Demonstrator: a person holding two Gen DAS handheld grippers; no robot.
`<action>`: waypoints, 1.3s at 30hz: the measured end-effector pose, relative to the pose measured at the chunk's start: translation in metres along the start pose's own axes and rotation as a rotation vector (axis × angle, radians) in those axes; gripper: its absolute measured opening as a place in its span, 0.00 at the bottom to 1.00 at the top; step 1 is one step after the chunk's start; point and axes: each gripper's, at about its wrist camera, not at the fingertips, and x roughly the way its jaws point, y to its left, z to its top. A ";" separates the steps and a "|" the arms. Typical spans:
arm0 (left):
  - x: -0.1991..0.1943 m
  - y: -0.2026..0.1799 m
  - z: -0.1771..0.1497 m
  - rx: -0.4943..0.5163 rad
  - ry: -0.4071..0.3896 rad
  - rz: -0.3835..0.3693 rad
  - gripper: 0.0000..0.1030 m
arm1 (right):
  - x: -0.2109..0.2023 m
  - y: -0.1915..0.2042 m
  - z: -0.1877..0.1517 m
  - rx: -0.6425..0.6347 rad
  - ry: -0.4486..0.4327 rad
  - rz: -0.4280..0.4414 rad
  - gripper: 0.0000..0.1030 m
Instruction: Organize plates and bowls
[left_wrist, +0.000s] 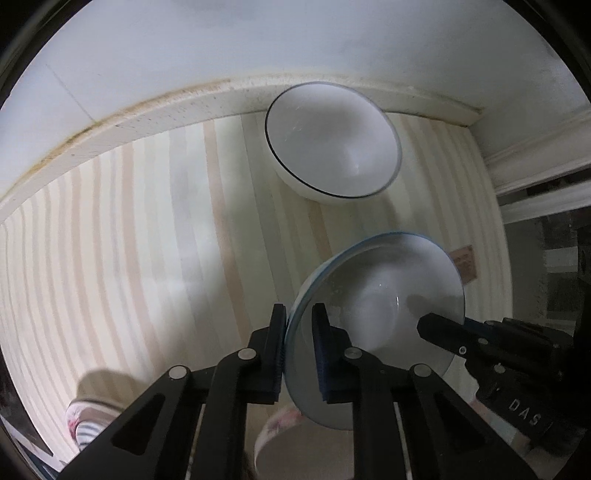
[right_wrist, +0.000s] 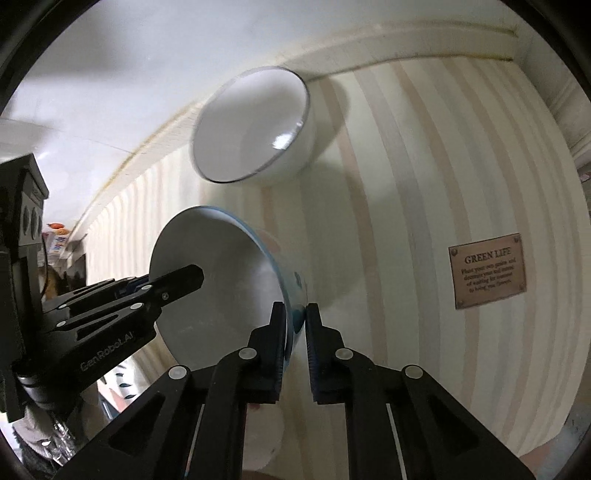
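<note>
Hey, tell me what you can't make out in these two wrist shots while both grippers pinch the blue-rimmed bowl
- Blue-rimmed bowl: left wrist view, near rim hidden by left gripper.
- Same bowl, right wrist view: outside pattern mostly behind right gripper.
- Floral dish: cut off by bottom edge, under the fingers.
- Whether the bowl is lifted or resting: unclear.
- Label: text too small, left wrist view.

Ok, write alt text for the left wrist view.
The left gripper is clamped on the near rim of a blue-edged white bowl, while the right gripper grips the opposite rim. Beyond it, a larger white bowl with a dark rim sits on a striped tablecloth near the wall.
</note>
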 end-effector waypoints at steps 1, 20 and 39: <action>-0.010 -0.001 -0.007 0.005 -0.010 -0.003 0.12 | -0.007 0.004 -0.004 -0.003 -0.007 0.005 0.12; -0.023 0.027 -0.100 -0.004 0.074 0.002 0.12 | -0.017 0.027 -0.113 -0.035 0.100 0.042 0.12; 0.015 0.004 -0.103 0.053 0.097 0.110 0.12 | 0.015 0.024 -0.110 -0.018 0.154 0.002 0.12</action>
